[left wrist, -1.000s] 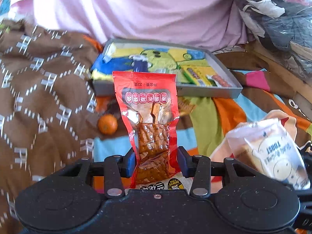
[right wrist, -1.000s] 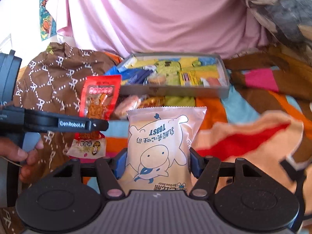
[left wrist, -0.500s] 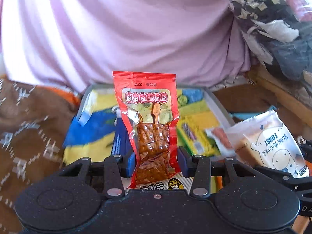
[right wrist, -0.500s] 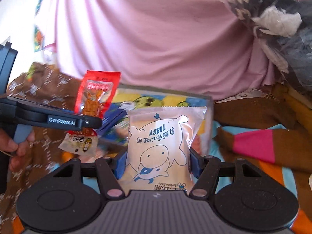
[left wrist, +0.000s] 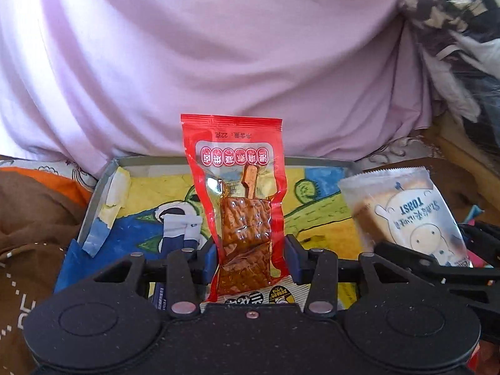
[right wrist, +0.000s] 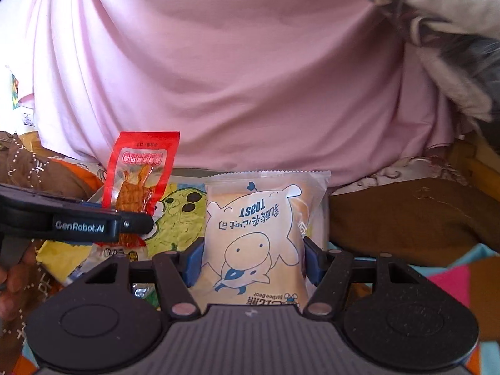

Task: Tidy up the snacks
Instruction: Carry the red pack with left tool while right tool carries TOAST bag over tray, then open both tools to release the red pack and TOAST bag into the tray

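Left claw (left wrist: 250, 261): clamped on red pack (left wrist: 242, 206), held above tray (left wrist: 103, 187).
Right claw (right wrist: 250, 262): grips toast bag (right wrist: 259, 234), tray's right side.
Next: lower both flat, probably clear of blue packet (left wrist: 179, 231), then release.

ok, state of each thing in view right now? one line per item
left gripper: shut on the red packet
red packet: held upright, lifted over the tray
right gripper: shut on the toast pack
toast pack: held upright, print upside down, sealed
tray: open, lying flat on the bedding, a blue-white packet inside
blue-white packet: lying in the tray, partly hidden by the left fingers
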Demonstrator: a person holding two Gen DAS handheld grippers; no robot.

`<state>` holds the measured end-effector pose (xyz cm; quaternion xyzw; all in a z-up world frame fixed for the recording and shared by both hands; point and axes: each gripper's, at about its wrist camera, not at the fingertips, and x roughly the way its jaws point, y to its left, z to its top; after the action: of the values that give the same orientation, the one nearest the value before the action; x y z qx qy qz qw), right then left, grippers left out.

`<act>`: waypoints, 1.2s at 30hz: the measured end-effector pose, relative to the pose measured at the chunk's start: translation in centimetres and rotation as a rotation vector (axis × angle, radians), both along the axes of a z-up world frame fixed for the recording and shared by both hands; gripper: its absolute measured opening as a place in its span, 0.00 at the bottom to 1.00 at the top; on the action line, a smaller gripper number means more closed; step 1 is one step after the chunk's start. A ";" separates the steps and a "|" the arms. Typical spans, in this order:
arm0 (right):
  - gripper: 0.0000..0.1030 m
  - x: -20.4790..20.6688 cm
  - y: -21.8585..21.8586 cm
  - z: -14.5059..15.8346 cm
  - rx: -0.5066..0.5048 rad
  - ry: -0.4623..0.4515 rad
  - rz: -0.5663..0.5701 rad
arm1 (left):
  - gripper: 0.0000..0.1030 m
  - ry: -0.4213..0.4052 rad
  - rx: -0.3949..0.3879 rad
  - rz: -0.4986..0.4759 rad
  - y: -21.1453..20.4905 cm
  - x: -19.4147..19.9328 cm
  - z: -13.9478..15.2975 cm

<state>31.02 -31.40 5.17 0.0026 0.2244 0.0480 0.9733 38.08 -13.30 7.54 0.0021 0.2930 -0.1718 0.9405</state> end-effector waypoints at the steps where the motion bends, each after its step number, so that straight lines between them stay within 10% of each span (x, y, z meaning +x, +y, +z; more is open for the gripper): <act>1: 0.65 0.5 0.1 -0.3 0.004 0.008 0.001 | 0.44 0.011 0.004 0.001 0.1 0.4 -0.3; 14: 0.67 2.0 0.4 -2.7 0.003 0.088 -0.007 | 0.46 0.092 0.015 0.007 -0.1 2.0 -2.4; 21: 0.83 1.3 0.6 -2.1 -0.031 0.054 -0.023 | 0.69 0.130 -0.012 0.082 0.6 1.2 -2.7; 36: 1.00 -7.0 1.0 2.5 -0.015 -0.155 -0.034 | 0.97 -0.093 -0.122 0.205 4.7 -6.7 1.8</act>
<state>23.97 -30.40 7.69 -0.0047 0.1486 0.0301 0.9884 31.43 -8.65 9.37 -0.0771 0.2368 -0.0917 0.9641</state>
